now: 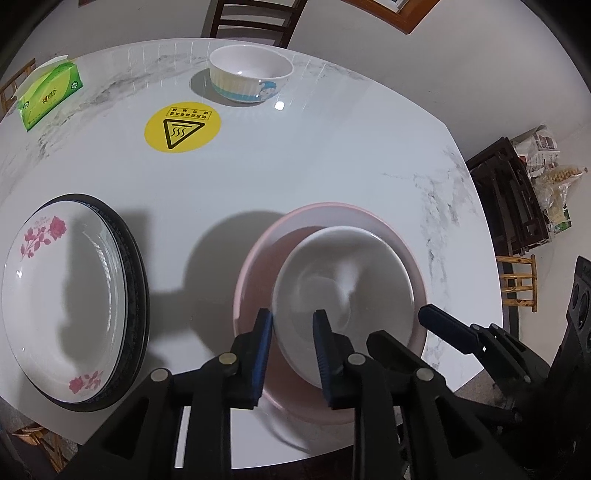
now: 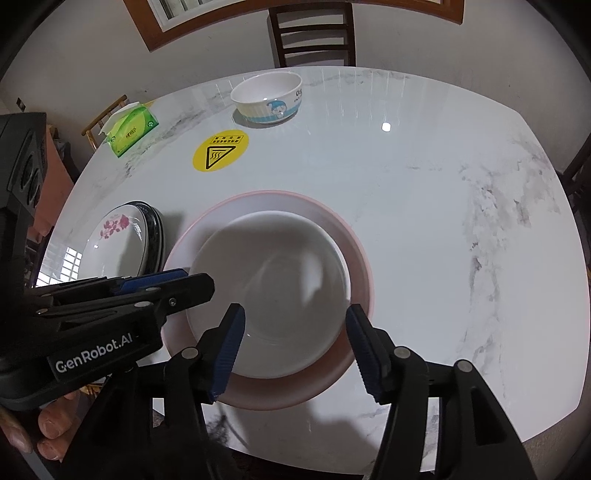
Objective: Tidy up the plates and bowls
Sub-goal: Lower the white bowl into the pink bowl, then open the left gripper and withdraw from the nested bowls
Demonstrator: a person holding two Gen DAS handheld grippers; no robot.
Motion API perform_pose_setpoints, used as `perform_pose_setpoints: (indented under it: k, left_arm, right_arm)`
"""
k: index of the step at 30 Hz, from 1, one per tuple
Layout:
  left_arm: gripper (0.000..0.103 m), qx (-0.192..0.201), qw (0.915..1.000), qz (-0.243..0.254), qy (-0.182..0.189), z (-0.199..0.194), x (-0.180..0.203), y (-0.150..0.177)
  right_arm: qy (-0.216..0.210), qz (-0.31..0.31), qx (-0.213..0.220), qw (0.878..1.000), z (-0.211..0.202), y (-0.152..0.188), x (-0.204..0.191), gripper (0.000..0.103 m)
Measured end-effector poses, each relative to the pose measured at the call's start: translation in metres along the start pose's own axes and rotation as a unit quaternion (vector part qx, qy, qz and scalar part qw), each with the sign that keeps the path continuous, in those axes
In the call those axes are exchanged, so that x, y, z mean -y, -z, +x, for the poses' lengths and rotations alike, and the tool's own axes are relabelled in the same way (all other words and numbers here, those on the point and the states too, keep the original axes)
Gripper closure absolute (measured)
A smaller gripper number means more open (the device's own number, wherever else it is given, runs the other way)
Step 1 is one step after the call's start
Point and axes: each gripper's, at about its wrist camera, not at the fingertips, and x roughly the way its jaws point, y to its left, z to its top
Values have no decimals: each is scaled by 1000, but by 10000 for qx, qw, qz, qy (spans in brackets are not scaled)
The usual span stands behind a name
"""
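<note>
A plain white bowl [image 1: 343, 280] [image 2: 273, 280] sits inside a wide pink bowl [image 1: 332, 214] [image 2: 354, 236] near the table's front edge. My left gripper [image 1: 292, 319] [image 2: 195, 282] straddles the white bowl's left rim, one pad outside and one inside, with a gap showing, so it is open. My right gripper [image 2: 295, 325] stands open and wide over the near right rim, touching nothing; one of its fingers [image 1: 443, 325] shows in the left wrist view. A white cartoon bowl [image 1: 251, 77] [image 2: 267, 98] stands at the far side. A rose-patterned plate [image 1: 62, 295] [image 2: 114, 240] tops black plates [image 1: 138, 295] on the left.
A green tissue box [image 1: 50, 96] [image 2: 133, 129] and a round yellow warning sticker [image 1: 182, 126] [image 2: 220, 152] lie on the white marble table [image 1: 332, 158] [image 2: 424, 203]. A dark chair [image 2: 314, 33] stands behind it. A person's fingers [image 2: 48, 432] hold the left gripper.
</note>
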Motion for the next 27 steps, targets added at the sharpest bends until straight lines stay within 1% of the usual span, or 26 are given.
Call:
perform_pose_setpoints:
  k: [7, 14, 17, 20, 27]
  left_arm:
    - [80, 176, 9997, 119, 90, -13, 3, 0]
    - [79, 611, 9971, 380, 242, -34, 8, -1]
    - [78, 777, 9957, 443, 226, -40, 7, -3]
    - [78, 855, 9955, 375, 171, -42, 2, -8]
    - [78, 875, 9961, 107, 2, -37, -18, -20]
  right_arm:
    - [-65, 19, 91, 9999, -6, 0, 3, 48]
    - [-103, 52, 272, 9996, -16, -3, 7, 48]
    - [-111, 26, 361, 9993, -18, -7, 7, 48]
    - [-122, 7, 420, 9990, -19, -11, 6, 48]
    - [-87, -162, 504, 9986, -16, -25, 3, 48]
